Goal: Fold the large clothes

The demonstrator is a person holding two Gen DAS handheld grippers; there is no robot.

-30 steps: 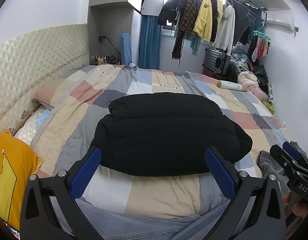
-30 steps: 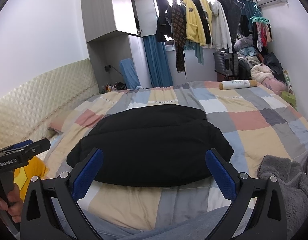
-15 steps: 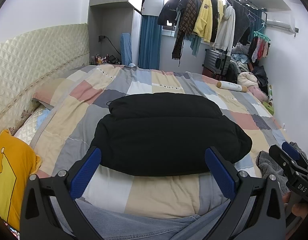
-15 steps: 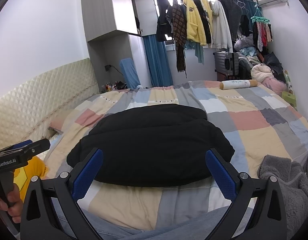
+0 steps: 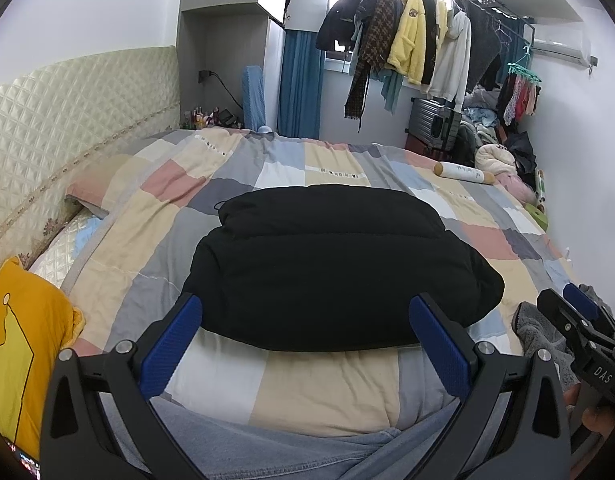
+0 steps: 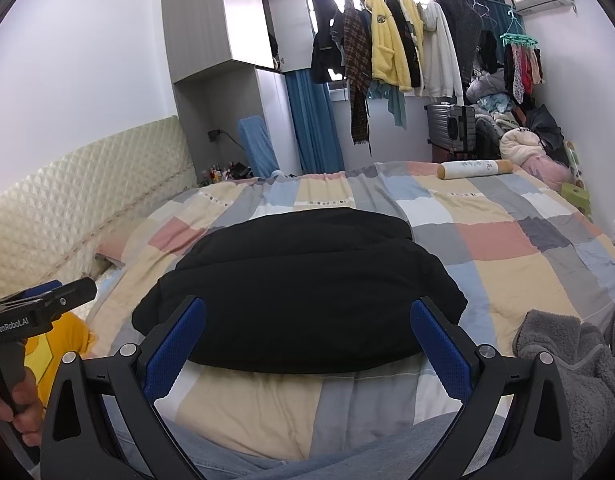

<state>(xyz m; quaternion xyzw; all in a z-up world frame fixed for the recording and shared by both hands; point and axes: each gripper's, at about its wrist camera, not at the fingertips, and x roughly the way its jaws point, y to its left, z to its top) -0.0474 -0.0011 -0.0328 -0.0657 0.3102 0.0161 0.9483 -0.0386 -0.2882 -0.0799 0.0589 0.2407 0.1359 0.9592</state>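
Left gripper (image 5: 306, 336): jaws wide open, holding nothing.
Right gripper (image 6: 307, 338): jaws wide open, holding nothing too.
Black puffy jacket (image 5: 339, 268): folded into a fat bundle on the checked quilt (image 5: 323, 384), at 12 o'clock, just past both sets of blue pads, not touching them.
Grey fleece (image 6: 567, 364): at 3 o'clock, near the jacket.
How to do it well: I think the 2 grippers should press the bundle flat and check its edges line up.
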